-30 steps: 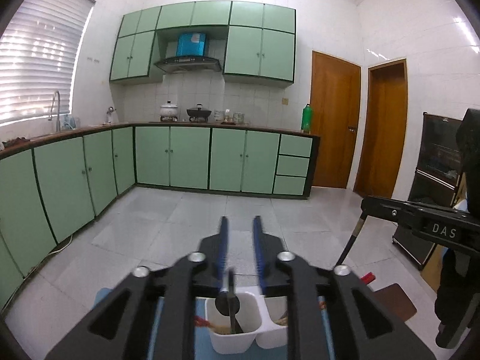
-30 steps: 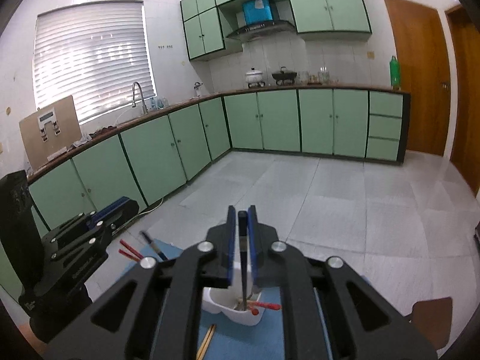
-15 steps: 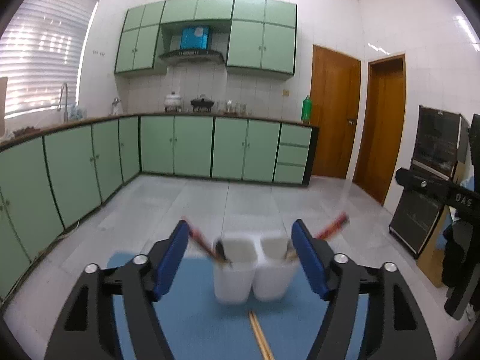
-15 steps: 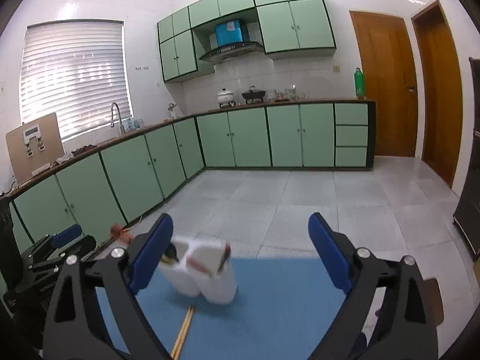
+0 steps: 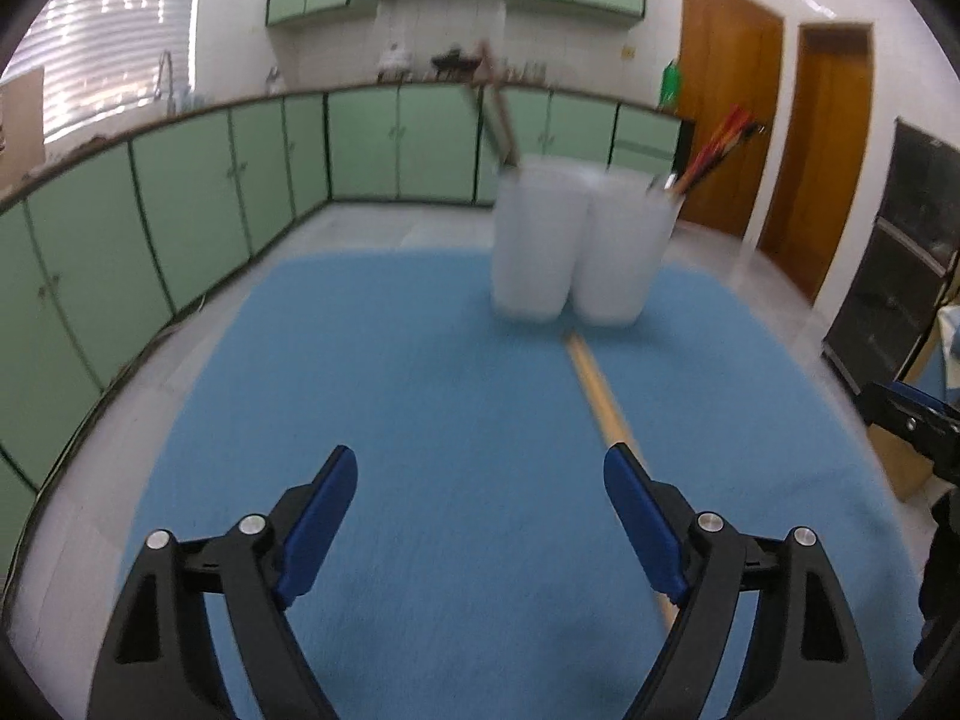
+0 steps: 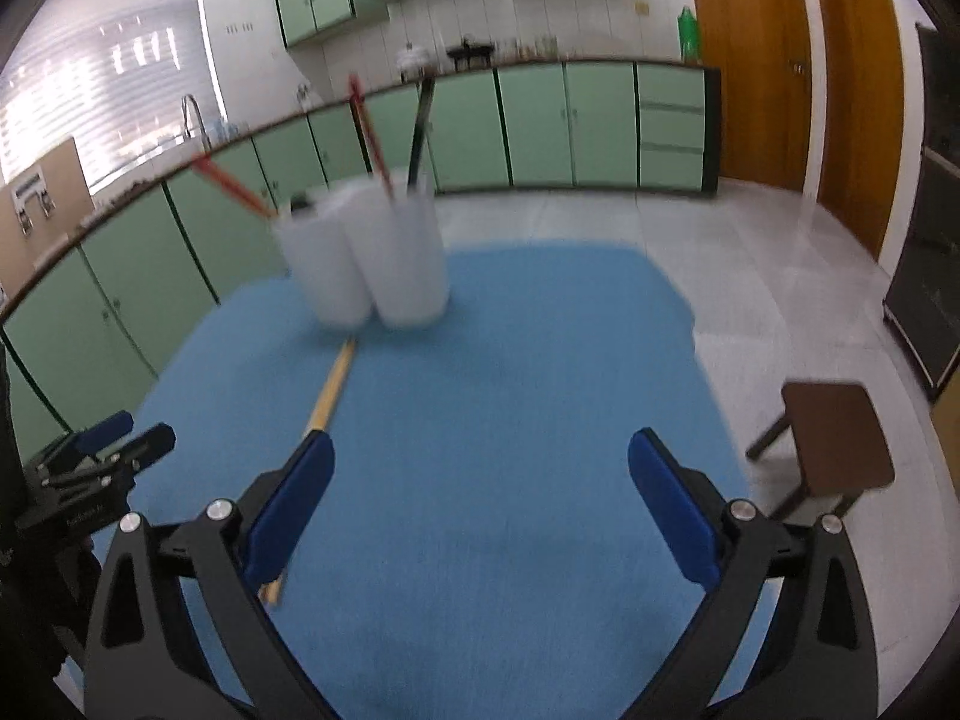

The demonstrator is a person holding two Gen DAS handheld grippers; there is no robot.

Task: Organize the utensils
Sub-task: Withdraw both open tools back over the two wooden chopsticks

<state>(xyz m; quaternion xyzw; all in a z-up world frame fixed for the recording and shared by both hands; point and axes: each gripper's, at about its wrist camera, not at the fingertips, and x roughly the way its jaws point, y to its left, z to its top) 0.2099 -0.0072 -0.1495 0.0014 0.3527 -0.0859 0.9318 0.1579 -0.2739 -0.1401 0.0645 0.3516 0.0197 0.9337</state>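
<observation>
A white two-compartment holder [image 5: 576,246] [image 6: 366,252] stands at the far side of the blue mat [image 5: 420,390] [image 6: 510,360]. Red chopsticks [image 5: 714,150] [image 6: 372,132] and a black utensil [image 6: 420,126] stick out of it. A pair of wooden chopsticks [image 5: 600,396] [image 6: 330,390] lies on the mat in front of the holder. It runs under the right finger of my left gripper [image 5: 480,468] and under the left finger of my right gripper [image 6: 480,447]. Both grippers hover low over the mat. Their jaws are opening, with nothing between them.
A brown stool [image 6: 834,432] stands off the mat's right side. A dark cabinet [image 5: 900,276] and wooden doors [image 5: 726,108] are at the right. Green base cabinets [image 5: 180,210] line the left and back walls. Both views are motion-blurred.
Both grippers were shut on dark utensils above the holder. They let them go into it, opened wide, and dropped back toward the near part of the mat.
</observation>
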